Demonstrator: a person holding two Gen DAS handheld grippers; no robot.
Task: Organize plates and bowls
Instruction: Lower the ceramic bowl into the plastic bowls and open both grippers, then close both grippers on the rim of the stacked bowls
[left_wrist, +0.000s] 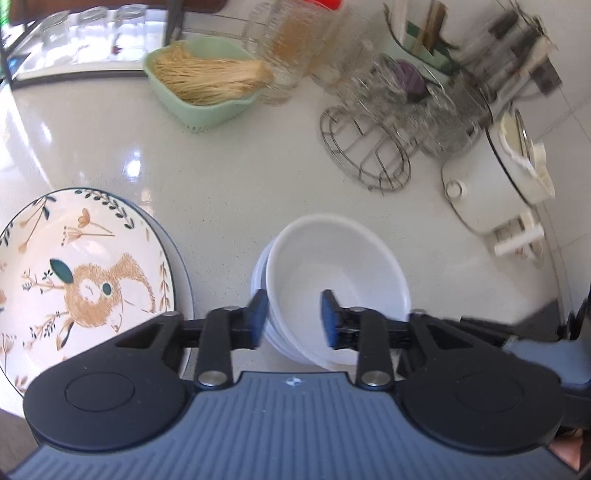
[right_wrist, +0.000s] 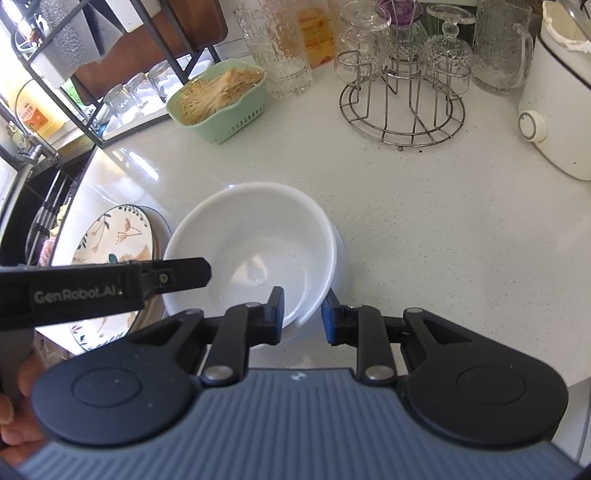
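The white round ceramic bowl (left_wrist: 338, 280) is seated inside a second white bowl of the same kind, the lower bowl (left_wrist: 260, 273) showing only as a rim at one side, and the pair stands on the pale speckled stone countertop (left_wrist: 229, 177). Nesting is judged to be the purpose: like vessels are gathered into one stack to save counter room. The left gripper (left_wrist: 293, 319) straddles the near left rim of the upper bowl, one blue pad outside and one inside, with a clear gap on both sides; it is released and nothing is clamped. The right gripper (right_wrist: 303, 317) straddles the near right rim in the same way, its jaws parted and free of the wall. With both sets of jaws slack, the bowl is judged to be resting on its own weight.

Just beside the stack, on its left, lies the round cream plate with a painted rabbit and leaf border (left_wrist: 85, 280), set on top of at least one further plate, so that plates and bowls form two separate piles. The plate and bowl rims are near but apart.

Open counter lies beyond the bowls. Further back, the mint-green plastic basket of straw-coloured noodles (right_wrist: 221, 107), the round wire glass rack (right_wrist: 402, 114) and the white electric cooker (right_wrist: 557, 118) crowd the rear, and the counter edge drops away beside the plates.
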